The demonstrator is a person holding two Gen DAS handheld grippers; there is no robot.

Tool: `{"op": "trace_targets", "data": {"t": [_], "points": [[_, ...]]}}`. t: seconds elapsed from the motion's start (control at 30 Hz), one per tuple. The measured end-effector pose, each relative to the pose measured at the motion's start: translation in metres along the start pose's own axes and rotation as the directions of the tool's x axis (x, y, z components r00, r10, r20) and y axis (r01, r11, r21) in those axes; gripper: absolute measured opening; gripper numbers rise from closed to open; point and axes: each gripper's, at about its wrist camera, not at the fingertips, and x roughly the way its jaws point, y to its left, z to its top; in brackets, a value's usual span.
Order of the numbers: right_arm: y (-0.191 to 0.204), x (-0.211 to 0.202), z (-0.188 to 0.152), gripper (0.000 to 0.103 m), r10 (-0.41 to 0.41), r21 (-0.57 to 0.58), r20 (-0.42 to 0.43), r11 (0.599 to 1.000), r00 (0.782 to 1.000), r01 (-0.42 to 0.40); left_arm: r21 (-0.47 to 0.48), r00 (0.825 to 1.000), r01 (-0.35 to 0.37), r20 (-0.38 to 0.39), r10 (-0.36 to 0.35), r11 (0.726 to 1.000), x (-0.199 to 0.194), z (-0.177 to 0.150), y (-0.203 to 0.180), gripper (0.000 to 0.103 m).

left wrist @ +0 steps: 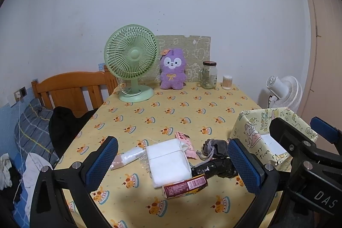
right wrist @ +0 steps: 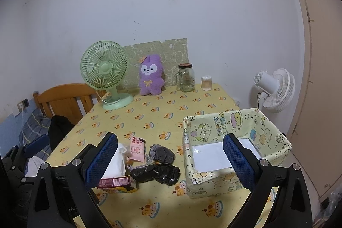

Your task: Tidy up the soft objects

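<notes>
Soft things lie in a cluster on the yellow tablecloth: a white folded pack [left wrist: 168, 161] [right wrist: 116, 165], a small white packet [left wrist: 130, 156], a pink pouch [left wrist: 187, 143] [right wrist: 136, 147], a grey drawstring bag [left wrist: 214, 147] [right wrist: 162, 153], a black plastic bag [left wrist: 215, 170] [right wrist: 157, 173] and a red snack box [left wrist: 185, 185] [right wrist: 117, 183]. A yellow paper-wrapped box [right wrist: 235, 149] [left wrist: 267, 138] stands to their right, open on top. My left gripper [left wrist: 174, 166] is open above the cluster. My right gripper [right wrist: 171, 164] is open and empty, between the cluster and the box.
At the table's back stand a green desk fan [left wrist: 132, 61], a purple plush [left wrist: 172, 69], a glass jar [left wrist: 208, 75] and a cotton swab tub [left wrist: 227, 82]. A wooden bed headboard [left wrist: 70, 89] is left, a white fan [right wrist: 273, 89] right.
</notes>
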Motion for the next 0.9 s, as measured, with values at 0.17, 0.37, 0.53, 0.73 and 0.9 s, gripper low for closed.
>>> {"op": "trace_targets", "data": {"t": [0.17,0.37,0.53,0.73,0.9], "points": [[0.0005,-0.0011,0.0005,0.100,-0.002,0.000,0.001,1.000,1.000,0.002,0.000,1.000,0.001,0.002,-0.001,1.000,-0.0004,0.0009,-0.0009,0.103],[0.0008,-0.0019,0.0012,0.100,-0.002,0.000,0.001,1.000,1.000,0.002,0.001,1.000,0.001,0.003,-0.001,1.000,-0.0006,0.0011,-0.0007,0.103],[0.0016,-0.0033,0.0017,0.100,0.001,0.000,0.003,1.000,1.000,-0.001,0.003,1.000,0.003,0.008,-0.003,1.000,-0.0036,0.0003,-0.0010,0.103],[0.0026,-0.0059,0.0032,0.100,-0.013,-0.010,0.010,1.000,1.000,0.013,0.004,1.000,-0.003,0.009,0.003,1.000,-0.0057,-0.0008,-0.0015,0.103],[0.0013,-0.0073,0.0046,0.100,-0.010,-0.007,0.012,1.000,1.000,0.010,0.004,1.000,-0.002,0.014,0.002,1.000,-0.0074,-0.0004,-0.0020,0.103]]}}
